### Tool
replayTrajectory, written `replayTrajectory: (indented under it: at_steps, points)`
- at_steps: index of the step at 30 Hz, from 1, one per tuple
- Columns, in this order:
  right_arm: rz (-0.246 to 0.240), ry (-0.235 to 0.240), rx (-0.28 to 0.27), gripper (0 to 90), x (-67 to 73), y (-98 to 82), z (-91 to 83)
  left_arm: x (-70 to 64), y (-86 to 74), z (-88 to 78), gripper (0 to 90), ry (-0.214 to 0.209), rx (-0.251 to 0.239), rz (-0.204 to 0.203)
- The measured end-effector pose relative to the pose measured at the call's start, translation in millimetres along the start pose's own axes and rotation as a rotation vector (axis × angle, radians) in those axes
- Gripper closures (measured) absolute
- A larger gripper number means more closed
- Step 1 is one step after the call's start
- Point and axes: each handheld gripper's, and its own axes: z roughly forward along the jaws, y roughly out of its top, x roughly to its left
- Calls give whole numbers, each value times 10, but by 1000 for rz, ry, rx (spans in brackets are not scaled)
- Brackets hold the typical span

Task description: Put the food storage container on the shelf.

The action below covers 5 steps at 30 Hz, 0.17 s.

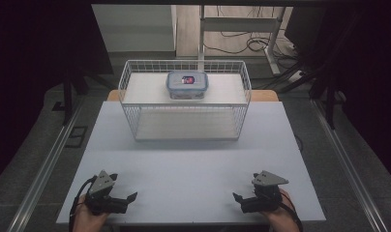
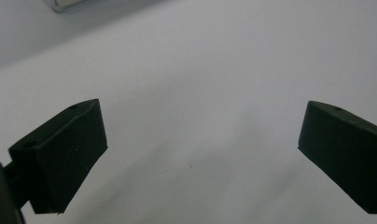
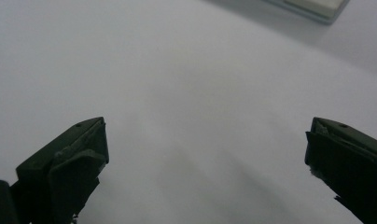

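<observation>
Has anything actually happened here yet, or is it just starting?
It looks like the very start. The lidded container sits in the wire basket at the far side of the table. Left gripper and right gripper rest open near the front edge, holding nothing. Reaching for the container is still ahead.

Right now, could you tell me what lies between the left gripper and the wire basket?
In the high view, nothing but bare white table lies between the left gripper and the wire basket.
</observation>
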Motion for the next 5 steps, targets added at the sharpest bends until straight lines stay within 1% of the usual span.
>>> replayTrajectory:
  at_steps: [3, 5]
  points:
    - [4, -6, 26, 0, 1, -13, 36, 3, -6, 17, 7, -1, 12, 2]
    - [-5, -7, 39, 0, 2, -20, 53, 5, -4, 19, 6, -2, 8, 2]
